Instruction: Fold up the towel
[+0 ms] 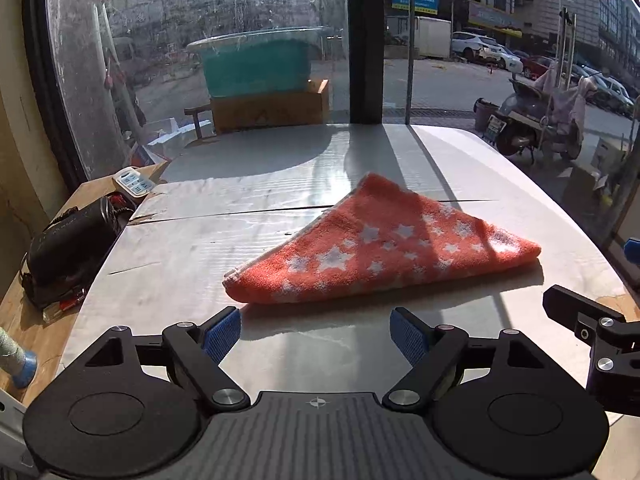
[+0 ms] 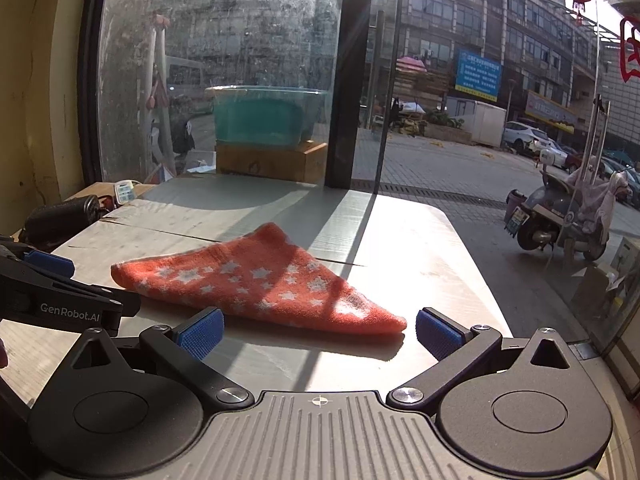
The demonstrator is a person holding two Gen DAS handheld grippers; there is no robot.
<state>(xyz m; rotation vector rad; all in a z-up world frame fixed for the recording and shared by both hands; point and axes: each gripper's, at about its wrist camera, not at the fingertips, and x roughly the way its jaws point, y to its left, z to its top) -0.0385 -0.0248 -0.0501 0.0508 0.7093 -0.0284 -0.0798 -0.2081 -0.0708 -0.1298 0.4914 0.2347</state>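
An orange towel with white stars lies on the white table, folded into a triangle with its long folded edge toward me. My left gripper is open and empty, just short of that near edge. My right gripper is open and empty, just short of the towel near its right corner. The right gripper's arm shows at the right edge of the left wrist view. The left gripper shows at the left edge of the right wrist view.
A black case and a white power strip lie on a wooden surface left of the table. Large windows stand right behind the table. A split runs across the tabletop. The table's right edge drops off beside the glass.
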